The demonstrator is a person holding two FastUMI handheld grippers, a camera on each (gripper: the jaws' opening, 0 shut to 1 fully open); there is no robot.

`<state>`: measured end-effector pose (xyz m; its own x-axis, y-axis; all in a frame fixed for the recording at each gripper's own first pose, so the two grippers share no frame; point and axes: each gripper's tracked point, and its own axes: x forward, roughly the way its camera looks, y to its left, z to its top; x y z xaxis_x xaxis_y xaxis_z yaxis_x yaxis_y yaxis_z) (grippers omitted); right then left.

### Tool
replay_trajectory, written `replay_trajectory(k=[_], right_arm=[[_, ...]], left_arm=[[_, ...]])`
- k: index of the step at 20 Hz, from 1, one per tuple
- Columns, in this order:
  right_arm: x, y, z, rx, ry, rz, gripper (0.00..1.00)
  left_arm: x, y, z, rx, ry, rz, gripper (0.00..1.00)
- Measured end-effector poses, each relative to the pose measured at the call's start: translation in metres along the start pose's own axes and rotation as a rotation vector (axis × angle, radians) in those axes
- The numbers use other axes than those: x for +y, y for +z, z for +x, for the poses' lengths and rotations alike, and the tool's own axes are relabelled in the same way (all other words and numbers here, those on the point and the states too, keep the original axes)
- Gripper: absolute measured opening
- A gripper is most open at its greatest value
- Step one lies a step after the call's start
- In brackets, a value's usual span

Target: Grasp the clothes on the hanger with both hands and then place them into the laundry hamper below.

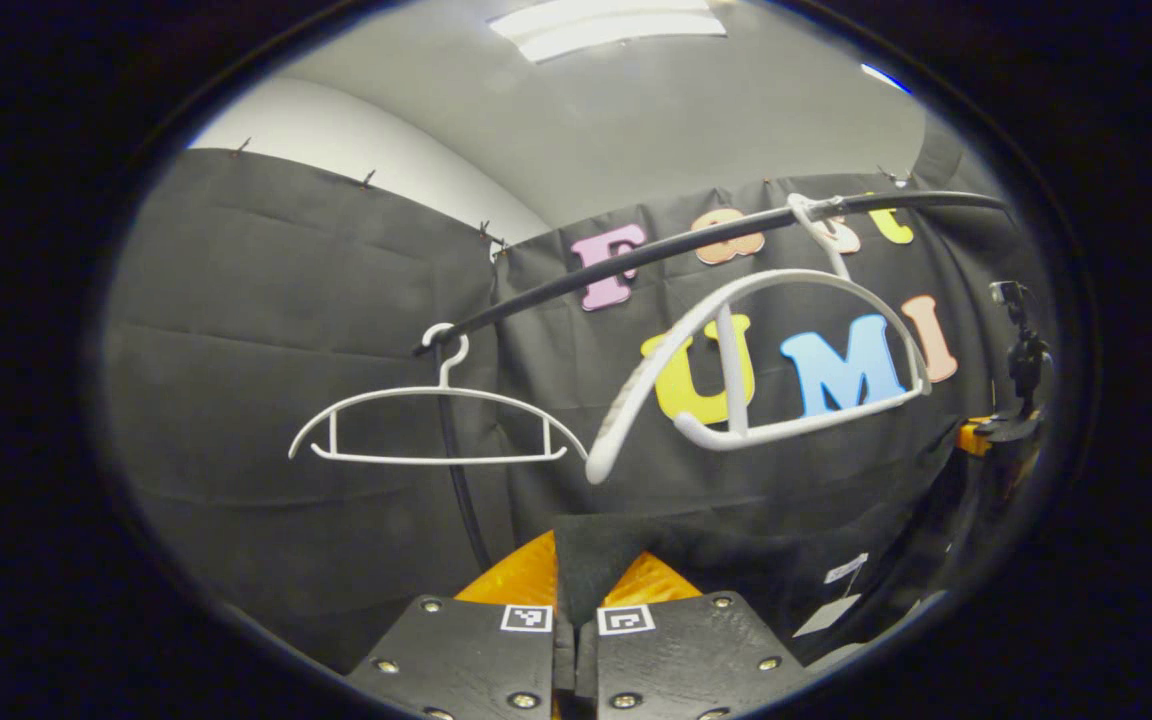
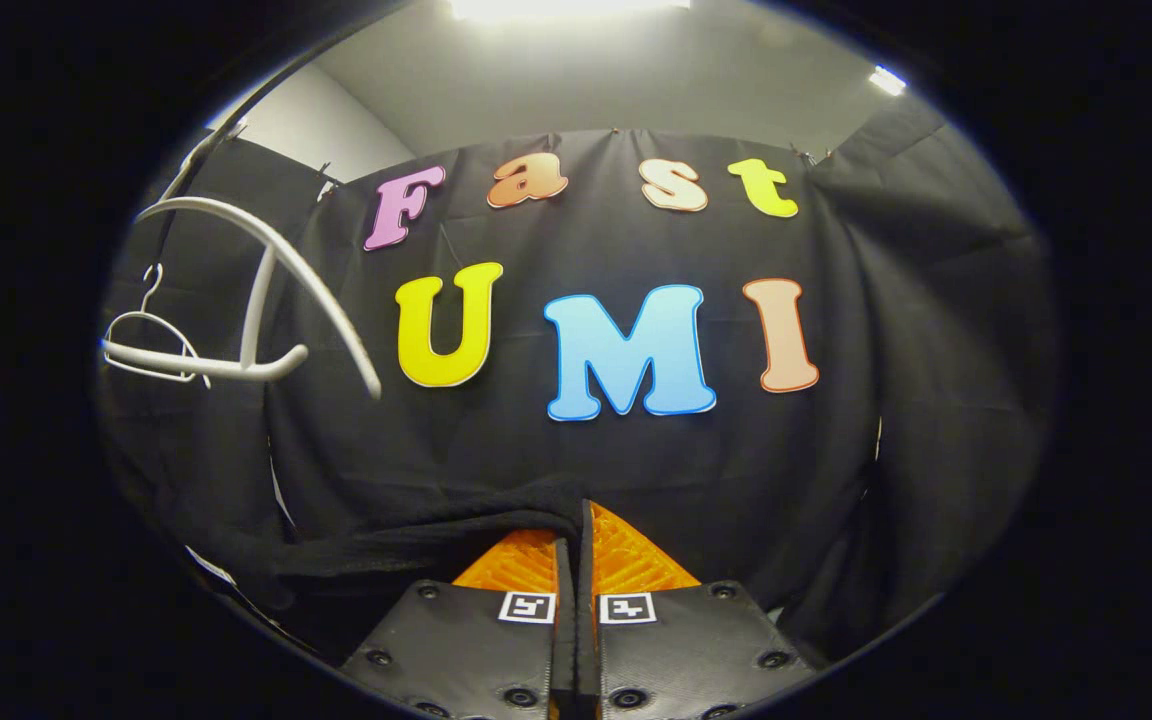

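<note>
The left gripper [image 1: 576, 590] was closed on a fold of black garment [image 1: 586, 560]; the right gripper [image 2: 576, 560] was likewise pinched on that garment.

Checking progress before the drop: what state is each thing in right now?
Near hanger: bare, tilted, hooked on the rail.
Far hanger: bare, level, on the rail.
Rail: carries both hangers.
Black garment: off the hanger, pinched in both grippers.
Left gripper: shut on the garment.
Right gripper: shut on the garment.
</note>
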<state>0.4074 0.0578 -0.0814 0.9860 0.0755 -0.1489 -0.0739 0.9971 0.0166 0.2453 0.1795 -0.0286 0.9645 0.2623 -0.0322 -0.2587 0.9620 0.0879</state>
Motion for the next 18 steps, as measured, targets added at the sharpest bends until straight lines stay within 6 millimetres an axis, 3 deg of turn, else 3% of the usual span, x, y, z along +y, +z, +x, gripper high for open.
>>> replay_trajectory(k=[4,10,13,18], right_arm=[[0.004,-0.007,-0.026,0.005,0.019,-0.025,0.02],[0.018,-0.017,-0.069,0.017,0.056,-0.061,0.02],[0.030,-0.021,-0.089,0.024,0.077,-0.062,0.02],[0.062,-0.034,-0.129,0.034,0.133,-0.070,0.02]], left_arm=[[-0.018,-0.023,-0.016,0.035,-0.034,-0.021,0.01],[-0.024,-0.043,-0.038,0.069,-0.082,-0.060,0.01],[-0.045,-0.047,-0.056,0.080,-0.116,-0.067,0.01],[-0.069,-0.051,-0.069,0.088,-0.182,-0.082,0.02]])
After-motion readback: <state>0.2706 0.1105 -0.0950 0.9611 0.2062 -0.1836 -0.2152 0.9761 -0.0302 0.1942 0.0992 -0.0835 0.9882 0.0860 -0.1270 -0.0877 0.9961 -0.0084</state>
